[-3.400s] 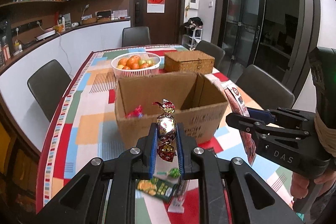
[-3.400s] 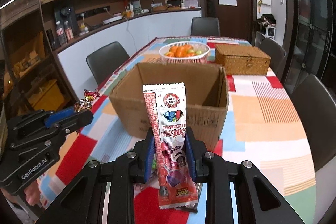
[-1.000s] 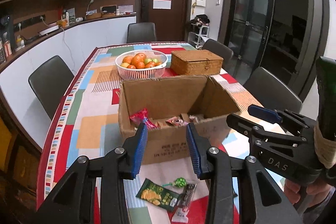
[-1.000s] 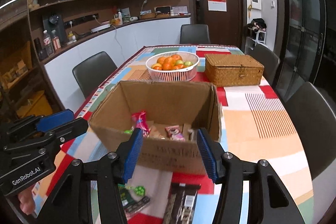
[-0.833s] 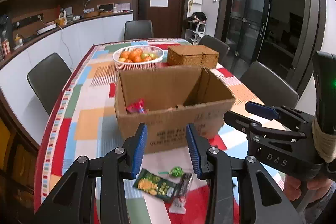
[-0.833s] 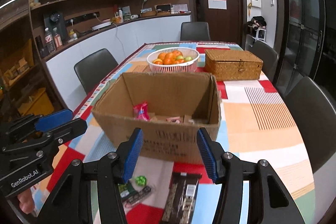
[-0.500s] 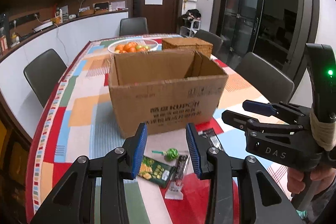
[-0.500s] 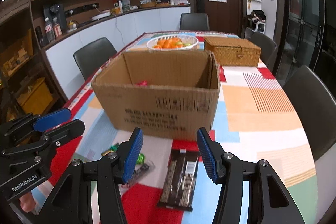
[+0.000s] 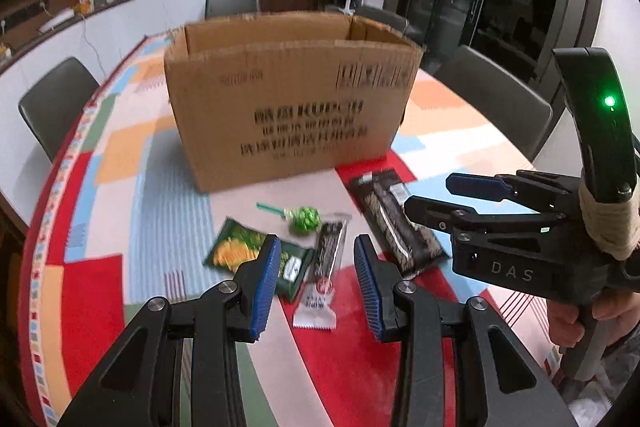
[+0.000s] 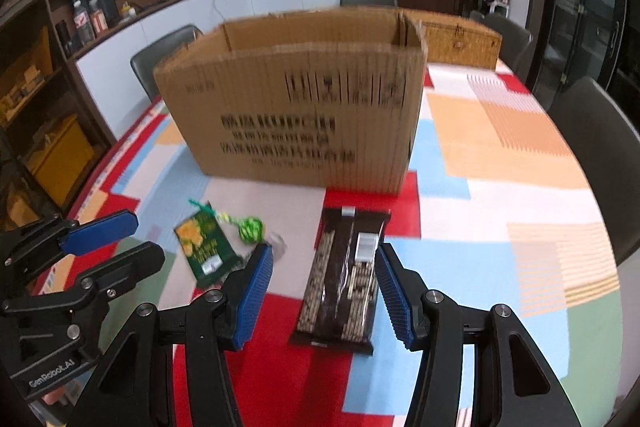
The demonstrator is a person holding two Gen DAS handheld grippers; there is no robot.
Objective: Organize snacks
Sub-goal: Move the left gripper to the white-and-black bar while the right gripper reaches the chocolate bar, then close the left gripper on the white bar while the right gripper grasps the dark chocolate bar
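- The left hand-held gripper [image 9: 315,281] is hovering with its jaws spread and nothing between them, just above a narrow clear-wrapped snack stick [image 9: 325,269] that is lying directly ahead of its tips.
- The right hand-held gripper [image 10: 324,297] is likewise spread and empty, its blue pads straddling a long dark wafer packet [image 10: 344,279] lying flat on the bench [image 10: 500,147].
- Beside the left gripper's left pad a green chip packet [image 9: 256,255] is lying partly under the stick, and a green lollipop [image 9: 304,217] is sitting just beyond both.
- Further ahead of both grippers the cardboard box [image 9: 288,95] is standing open-topped; its contents are hidden from this low angle.
- Judged from this, each gripper is lining up a fresh pick; the next move calls for lowering around one item and closing, then lifting over the box's near wall.
- The overlapping stick and chip packet are leaving little room for a clean pinch, whereas the wafer packet is lying apart with open cloth to its right.
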